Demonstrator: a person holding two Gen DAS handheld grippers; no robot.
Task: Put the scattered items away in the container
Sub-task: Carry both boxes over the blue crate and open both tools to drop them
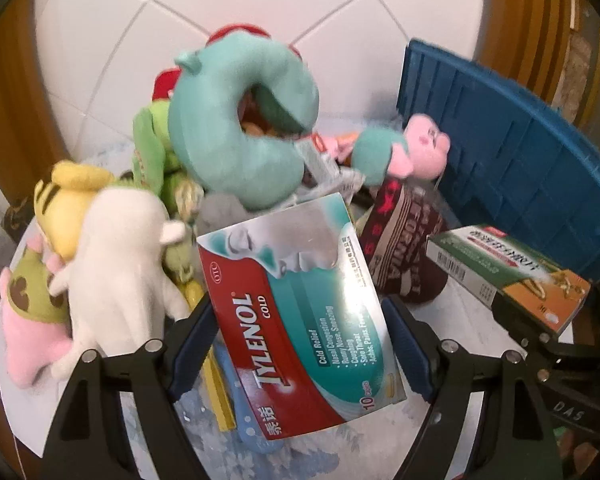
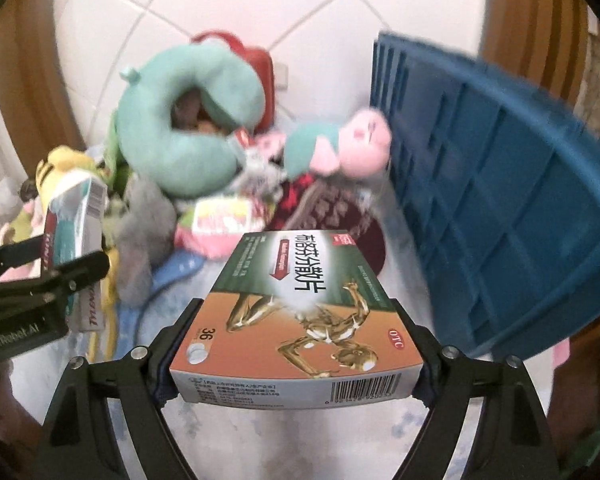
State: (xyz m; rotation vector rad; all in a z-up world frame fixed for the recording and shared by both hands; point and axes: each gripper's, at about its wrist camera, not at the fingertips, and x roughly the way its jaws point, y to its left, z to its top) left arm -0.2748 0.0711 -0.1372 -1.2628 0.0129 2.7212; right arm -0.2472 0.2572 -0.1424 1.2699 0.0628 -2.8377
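- Left wrist view: the left hand-held gripper [image 1: 300,340] is closed on a Tylenol box [image 1: 300,312], held above the tabletop [image 1: 452,300]. Ahead lies a pile with a teal neck pillow [image 1: 236,136] and a white plush [image 1: 120,272]; the blue container [image 1: 520,152] stands tilted at right.
- Right wrist view: the right hand-held gripper [image 2: 296,340] clamps an orange-green medicine box [image 2: 300,312] by its sides, near the blue container [image 2: 500,208]. The left hand-held gripper [image 2: 60,272] shows at left.

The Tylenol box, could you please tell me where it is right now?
The Tylenol box is clamped in the left hand-held gripper, above the table, with the white plush to its left and the orange-green medicine box to its right.
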